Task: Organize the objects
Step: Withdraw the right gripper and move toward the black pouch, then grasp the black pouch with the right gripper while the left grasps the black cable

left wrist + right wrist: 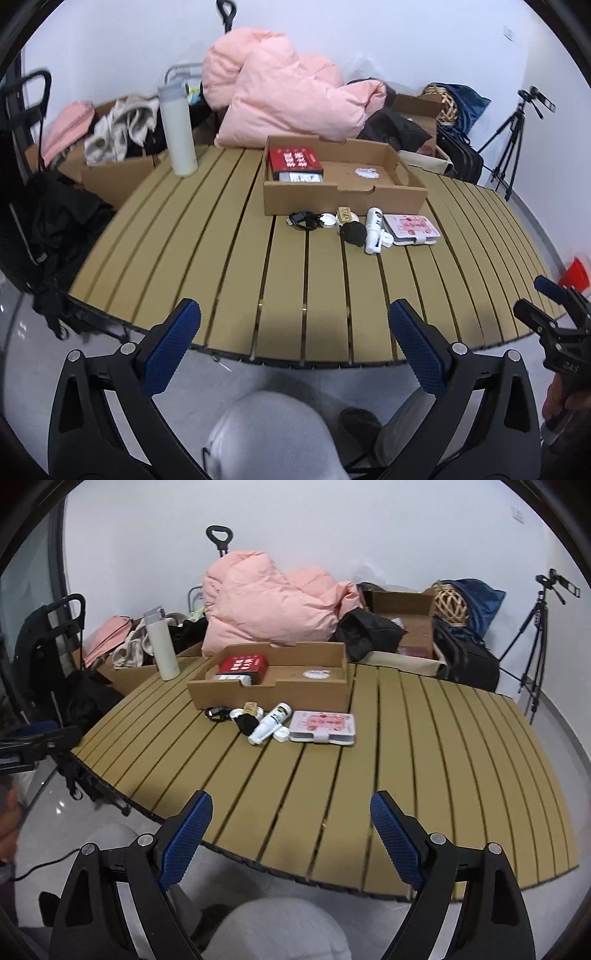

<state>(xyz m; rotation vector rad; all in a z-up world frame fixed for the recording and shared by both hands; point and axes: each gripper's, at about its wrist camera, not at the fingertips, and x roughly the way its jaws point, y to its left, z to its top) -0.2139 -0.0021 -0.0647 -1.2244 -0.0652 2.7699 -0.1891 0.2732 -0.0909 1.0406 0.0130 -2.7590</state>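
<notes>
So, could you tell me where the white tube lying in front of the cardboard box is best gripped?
Grip the white tube across its round body near the middle, coming from above with the fingers straddling its width. It lies flat on the slatted table, with a black item against one side and the pink case near the other, so the right hand-held gripper needs care.

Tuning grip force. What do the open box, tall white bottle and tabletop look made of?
Open box: corrugated cardboard, matte brown, folded flaps. Tall white bottle: smooth, satin; plastic or coated metal, can't tell. Tabletop: tan slats with dark gaps, matte; wood or composite.
</notes>
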